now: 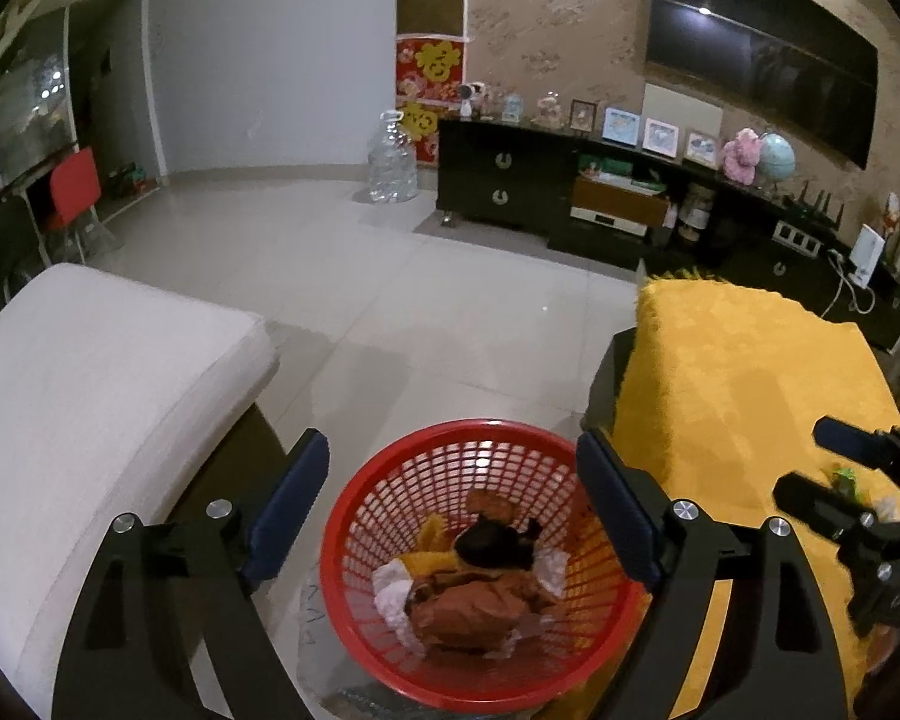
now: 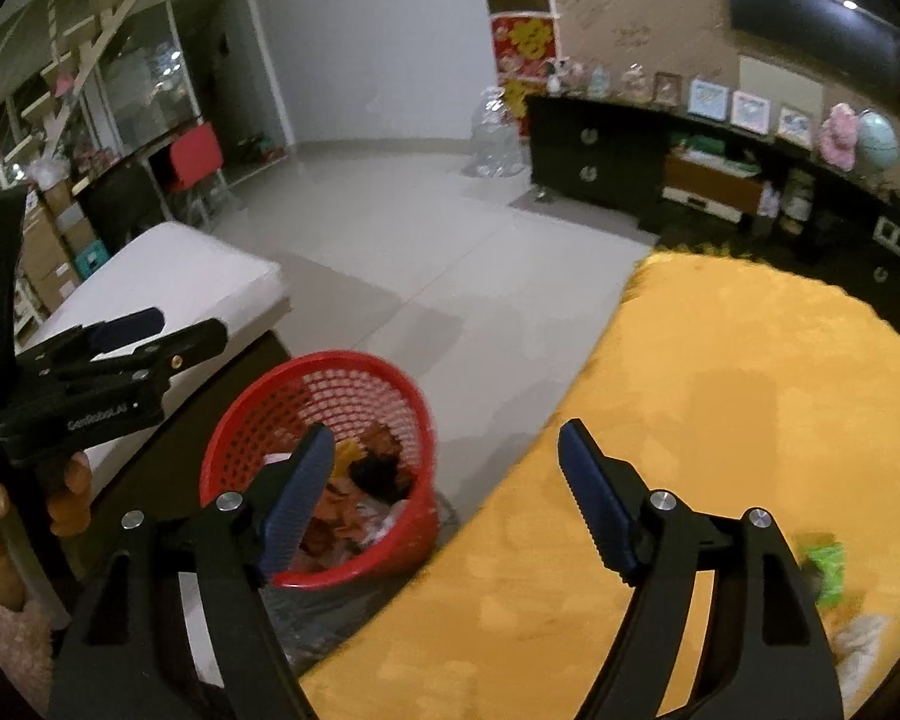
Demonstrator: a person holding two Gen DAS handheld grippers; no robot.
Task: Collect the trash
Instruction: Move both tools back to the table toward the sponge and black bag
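A red mesh basket (image 1: 390, 480) stands on the floor between a white seat and a yellow-covered table; it holds crumpled brown, white and yellow trash (image 1: 468, 594). My left gripper (image 1: 450, 504) is open and empty, directly above the basket. My right gripper (image 2: 447, 498) is open and empty, over the table's left edge with the basket (image 2: 258, 414) below its left finger. A green wrapper (image 2: 825, 564) and white crumpled paper (image 2: 864, 636) lie on the yellow cloth to its right. The right gripper (image 1: 810, 468) also shows in the left wrist view, near the green wrapper (image 1: 845, 475).
The yellow-covered table (image 1: 738, 372) is at the right, the white cushioned seat (image 1: 90, 384) at the left. Tiled floor (image 1: 390, 276) stretches ahead to a black TV cabinet (image 1: 510, 180) and a large clear water bottle (image 1: 393, 162). A red chair (image 1: 75, 186) stands far left.
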